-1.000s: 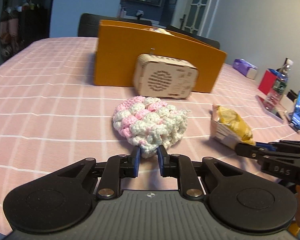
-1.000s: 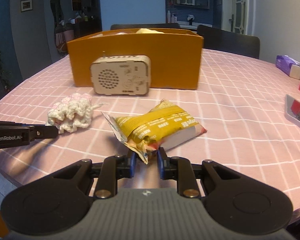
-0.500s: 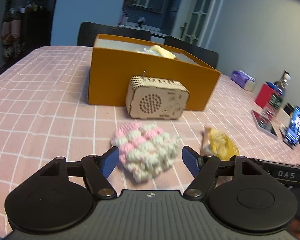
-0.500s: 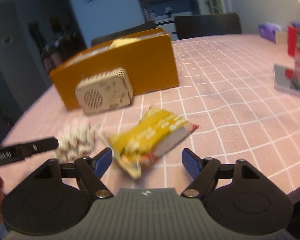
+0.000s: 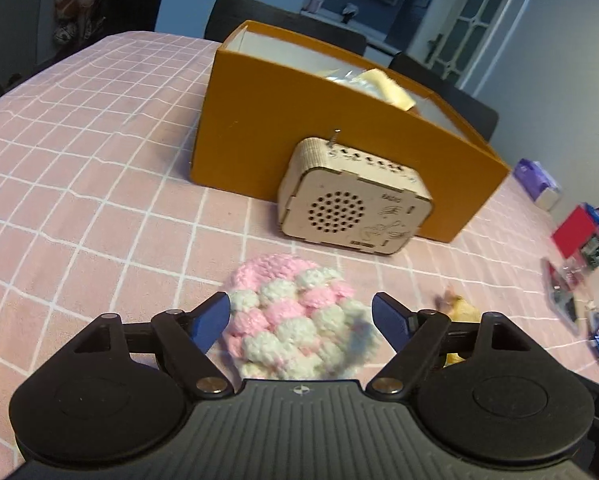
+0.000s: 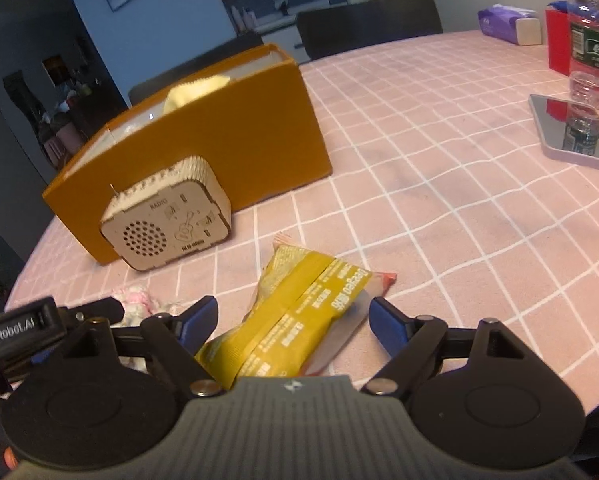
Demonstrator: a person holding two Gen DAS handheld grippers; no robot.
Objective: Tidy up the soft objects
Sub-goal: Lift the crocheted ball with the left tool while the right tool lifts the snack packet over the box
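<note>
Both jaws have just been opening: the left gripper (image 5: 301, 316) stands wide around the knit (image 5: 299, 320), the right gripper (image 6: 293, 318) wide around the packet (image 6: 299, 312) (neither pinched), box (image 5: 299, 148) ahead.

Wooden radio (image 5: 355, 204), water bottle (image 6: 585, 36), tissue pack (image 6: 505, 24)

Ahead, tall orange cardboard box (image 5: 259, 128) across the pink checked tablecloth (image 5: 79, 152), open at the top; wooden laser-cut radio (image 5: 351, 204) right against its near wall, blocking that stretch. Bare cloth to the box's left and between radio and pink-and-white crocheted piece (image 5: 295, 316). Yellow snack packet (image 6: 299, 312) just beside it. Right edge crowded: clear plastic bottle (image 6: 585, 36), grey tablet (image 6: 571, 132), purple tissue pack (image 6: 503, 20).
</note>
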